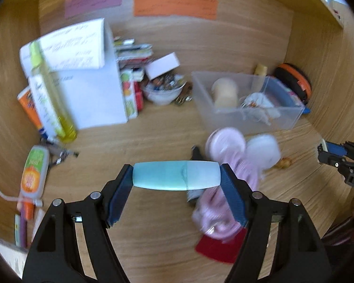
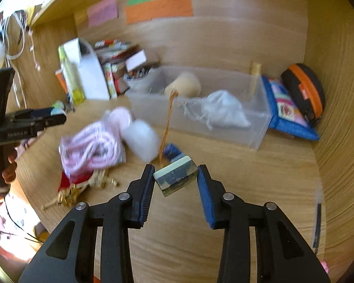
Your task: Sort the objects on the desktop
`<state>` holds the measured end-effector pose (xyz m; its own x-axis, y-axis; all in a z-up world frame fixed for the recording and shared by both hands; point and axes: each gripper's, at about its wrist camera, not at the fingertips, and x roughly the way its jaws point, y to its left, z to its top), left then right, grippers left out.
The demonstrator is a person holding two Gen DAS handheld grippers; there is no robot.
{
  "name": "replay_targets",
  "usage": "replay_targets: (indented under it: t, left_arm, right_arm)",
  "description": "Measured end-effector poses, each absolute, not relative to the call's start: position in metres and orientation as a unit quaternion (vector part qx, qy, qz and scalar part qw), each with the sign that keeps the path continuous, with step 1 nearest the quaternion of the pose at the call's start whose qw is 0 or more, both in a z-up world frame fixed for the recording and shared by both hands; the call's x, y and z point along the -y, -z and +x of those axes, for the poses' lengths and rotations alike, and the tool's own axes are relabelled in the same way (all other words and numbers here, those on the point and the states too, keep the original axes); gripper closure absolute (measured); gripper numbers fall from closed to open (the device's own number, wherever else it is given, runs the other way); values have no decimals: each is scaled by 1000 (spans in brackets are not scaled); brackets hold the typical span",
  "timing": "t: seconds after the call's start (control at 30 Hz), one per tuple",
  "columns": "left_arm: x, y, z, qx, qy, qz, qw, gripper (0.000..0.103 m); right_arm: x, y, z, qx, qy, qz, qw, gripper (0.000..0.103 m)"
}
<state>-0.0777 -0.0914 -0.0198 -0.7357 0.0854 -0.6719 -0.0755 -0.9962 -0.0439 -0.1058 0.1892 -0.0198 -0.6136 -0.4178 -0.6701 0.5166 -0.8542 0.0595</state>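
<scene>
A blue tube [image 1: 176, 175] is pinched endwise by the left gripper [image 1: 177, 176] and a block [image 2: 175, 175] by the right gripper [image 2: 175, 176], seemingly bound for the clear bin [image 2: 259, 127] at upper right.

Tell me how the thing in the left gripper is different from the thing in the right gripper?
The tube in the left gripper is rounded and smooth; the block in the right gripper is flat-sided with corners. The tube is light blue fading to white; the block is pale green on top with a dark side. The tube lies level, held by its ends; the block sits tilted. Both are small and gripped between blue pads.
</scene>
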Motion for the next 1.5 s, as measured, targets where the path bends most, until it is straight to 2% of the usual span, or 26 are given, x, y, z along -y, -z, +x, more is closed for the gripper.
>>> replay_targets:
  t: [0.43, 0.87, 1.5]
  left_arm:
    - [43, -16, -146, -9, -929, -355, 108, 30]
    - [9, 7, -227, -9, -905, -404, 131, 30]
    - [-17, 28, -265, -84, -897, -416, 124, 30]
  right_arm:
    - [-214, -16, -167, -35, 910, 340, 233, 69]
    - [-213, 4, -251, -20, 900, 380, 212, 69]
    - [-171, 37, -294, -97, 886, 401, 213, 69]
